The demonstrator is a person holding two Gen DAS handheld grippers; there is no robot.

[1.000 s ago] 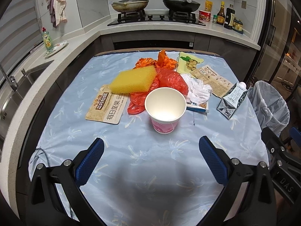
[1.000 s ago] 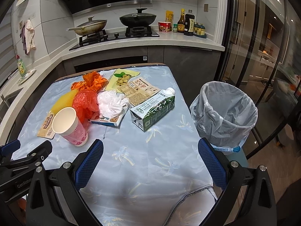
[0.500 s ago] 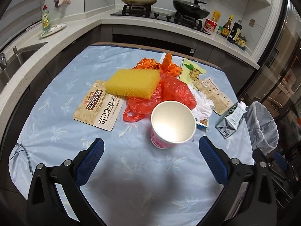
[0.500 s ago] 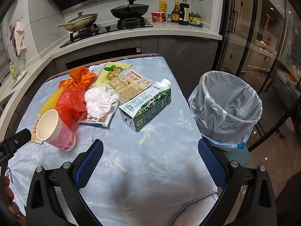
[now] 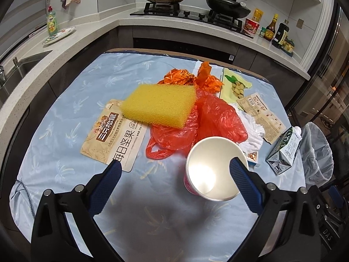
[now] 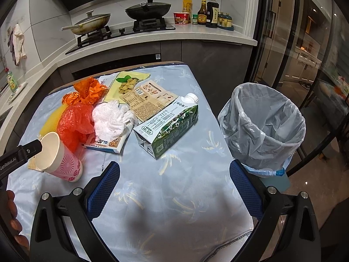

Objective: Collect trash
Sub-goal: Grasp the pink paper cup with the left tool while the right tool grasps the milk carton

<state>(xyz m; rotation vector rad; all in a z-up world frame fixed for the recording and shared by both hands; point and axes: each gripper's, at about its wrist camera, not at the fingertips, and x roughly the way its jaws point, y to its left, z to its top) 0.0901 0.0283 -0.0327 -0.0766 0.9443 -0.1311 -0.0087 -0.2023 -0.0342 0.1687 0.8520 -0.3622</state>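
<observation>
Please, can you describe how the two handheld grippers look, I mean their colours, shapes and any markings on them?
Both look the same. The left gripper and right gripper each have a black frame with angular arms and silver round bolts. The jaws carry blue ribbed pads. In the right wrist view, the left gripper's side bears white lettering "GenRobot.AI". In the left wrist view, the other gripper shows the letters "DAS". No cables or sleeves are visible.

Grey-cabinet kitchen w/ white counter (image 5: 91, 35), stove (image 5: 187, 14), glass doors (image 6: 305, 50).
</observation>
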